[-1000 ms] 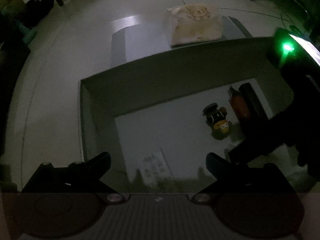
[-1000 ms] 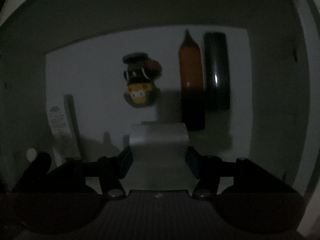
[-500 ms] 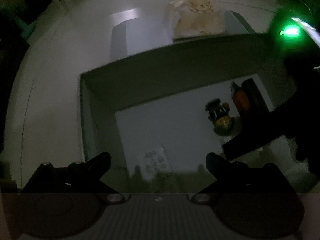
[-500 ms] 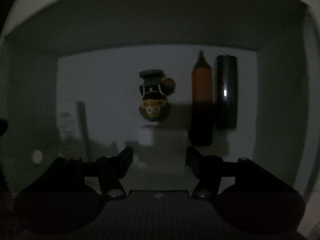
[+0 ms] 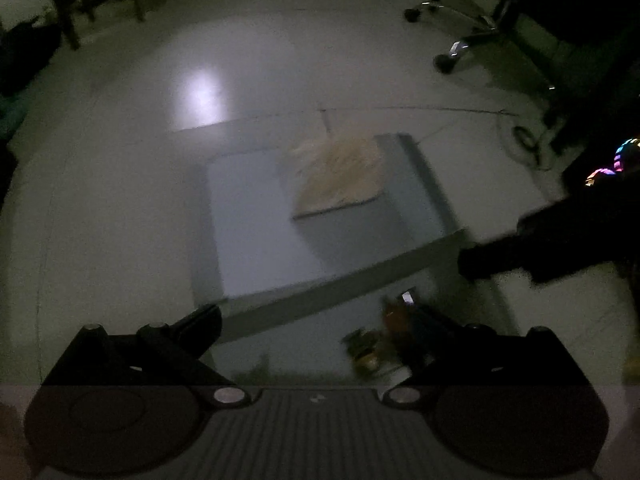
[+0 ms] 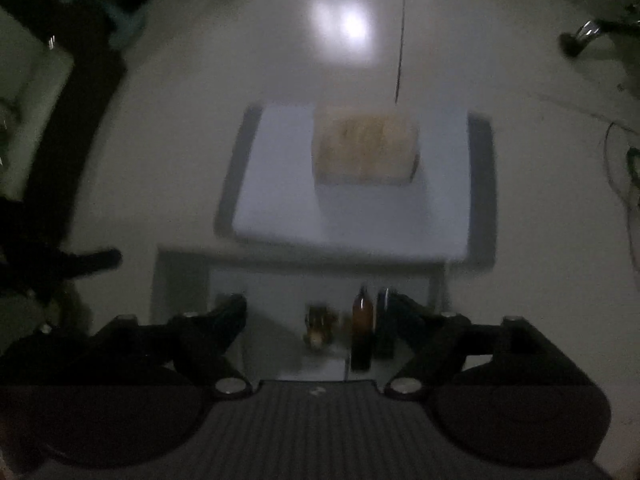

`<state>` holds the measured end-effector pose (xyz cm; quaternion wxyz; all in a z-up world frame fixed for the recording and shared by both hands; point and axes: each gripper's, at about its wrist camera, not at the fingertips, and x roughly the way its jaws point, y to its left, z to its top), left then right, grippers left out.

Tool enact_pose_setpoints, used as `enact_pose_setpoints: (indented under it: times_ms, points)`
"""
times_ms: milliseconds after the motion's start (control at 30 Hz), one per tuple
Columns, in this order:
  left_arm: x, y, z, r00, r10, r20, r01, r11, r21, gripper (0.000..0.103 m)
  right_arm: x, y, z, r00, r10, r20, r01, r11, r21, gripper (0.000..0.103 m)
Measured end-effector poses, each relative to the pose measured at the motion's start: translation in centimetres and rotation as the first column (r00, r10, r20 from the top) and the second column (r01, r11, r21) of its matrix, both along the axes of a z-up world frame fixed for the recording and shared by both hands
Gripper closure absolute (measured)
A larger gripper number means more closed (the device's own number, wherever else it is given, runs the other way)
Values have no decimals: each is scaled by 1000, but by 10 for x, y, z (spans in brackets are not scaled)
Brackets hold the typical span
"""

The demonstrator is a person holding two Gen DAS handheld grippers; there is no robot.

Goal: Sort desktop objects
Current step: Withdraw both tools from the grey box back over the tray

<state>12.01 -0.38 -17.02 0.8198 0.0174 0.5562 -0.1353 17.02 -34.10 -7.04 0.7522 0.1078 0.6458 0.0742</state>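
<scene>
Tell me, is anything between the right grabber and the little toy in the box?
Nothing visible. The right gripper is open above the grey box, and the small yellow-faced toy figure lies uncovered beside the orange marker.

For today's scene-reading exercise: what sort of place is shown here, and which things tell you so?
Probably a dim office or workroom, filmed over the floor. A wheeled chair base stands on the shiny floor, cables trail along it, and an open box of small items sits below the open grippers.
</scene>
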Motion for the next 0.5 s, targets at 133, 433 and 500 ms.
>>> enact_pose_setpoints:
  times_ms: [133, 433, 500]
  points:
    - [29, -3, 11, 997, 83, 9, -83, 997, -9, 0, 23, -31, 19, 995, -94, 22, 94, 995, 22, 22]
    - [93, -9, -28, 984, 174, -29, -174, 985, 2, 0, 60, -68, -23, 988, -153, 28, 153, 988, 12, 34]
    - [107, -9, -38, 982, 185, -39, -185, 983, 3, 0, 70, -75, -38, 985, -173, 22, 172, 985, 16, 35]
